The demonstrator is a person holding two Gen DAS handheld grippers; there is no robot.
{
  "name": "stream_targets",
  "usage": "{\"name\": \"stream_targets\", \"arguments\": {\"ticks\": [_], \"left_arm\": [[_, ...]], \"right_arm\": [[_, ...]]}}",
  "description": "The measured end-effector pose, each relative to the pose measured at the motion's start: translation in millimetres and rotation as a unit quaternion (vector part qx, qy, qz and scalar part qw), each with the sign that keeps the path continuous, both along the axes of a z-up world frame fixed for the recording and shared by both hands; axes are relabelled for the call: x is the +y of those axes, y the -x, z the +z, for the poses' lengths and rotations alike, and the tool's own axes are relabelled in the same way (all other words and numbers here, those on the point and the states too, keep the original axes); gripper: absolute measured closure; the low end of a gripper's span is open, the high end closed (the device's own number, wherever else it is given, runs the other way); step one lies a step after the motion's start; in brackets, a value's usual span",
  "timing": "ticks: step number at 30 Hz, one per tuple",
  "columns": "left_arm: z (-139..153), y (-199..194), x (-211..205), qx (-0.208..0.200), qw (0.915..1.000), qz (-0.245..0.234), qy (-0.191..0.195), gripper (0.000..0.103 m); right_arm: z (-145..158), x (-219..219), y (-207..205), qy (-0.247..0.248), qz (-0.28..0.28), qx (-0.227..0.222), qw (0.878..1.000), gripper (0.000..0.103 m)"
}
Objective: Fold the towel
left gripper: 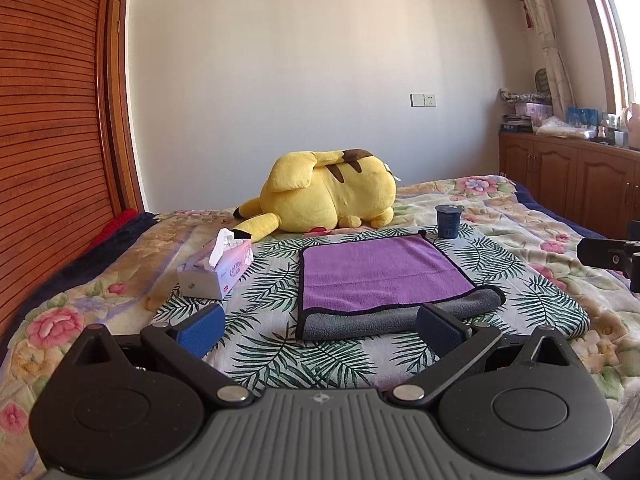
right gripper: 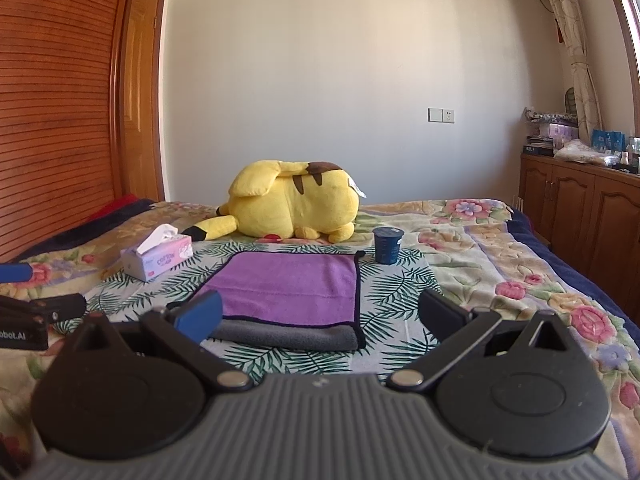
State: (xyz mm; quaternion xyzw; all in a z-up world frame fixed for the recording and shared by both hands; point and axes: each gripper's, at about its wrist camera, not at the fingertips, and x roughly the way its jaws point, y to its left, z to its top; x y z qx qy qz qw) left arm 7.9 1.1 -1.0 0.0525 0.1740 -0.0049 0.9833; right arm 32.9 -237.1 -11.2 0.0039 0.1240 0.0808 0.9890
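A towel, purple on top and grey underneath with black trim, lies folded on the leaf-print cloth on the bed. Its grey under-layer sticks out at the near edge. My left gripper is open and empty, hovering just short of the towel's near edge. My right gripper is open and empty too, close to the towel's near edge, its left finger in front of the near left corner. The right gripper shows at the right edge of the left wrist view; the left gripper shows at the left edge of the right wrist view.
A yellow plush toy lies behind the towel. A tissue box stands to the towel's left. A dark blue cup stands at its far right corner. Wooden cabinets line the right wall, a wooden wardrobe the left.
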Motion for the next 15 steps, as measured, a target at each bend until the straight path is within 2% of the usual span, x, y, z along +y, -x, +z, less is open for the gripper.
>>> {"name": "stream_targets", "arguments": {"ticks": [15], "left_arm": [[-1.6,-21.4,-5.6,0.015,0.9997,-0.012,-0.014,0.016]], "right_arm": [[-7.2,5.8,-26.9,-0.001,0.029,0.017,0.999,0.000]]}}
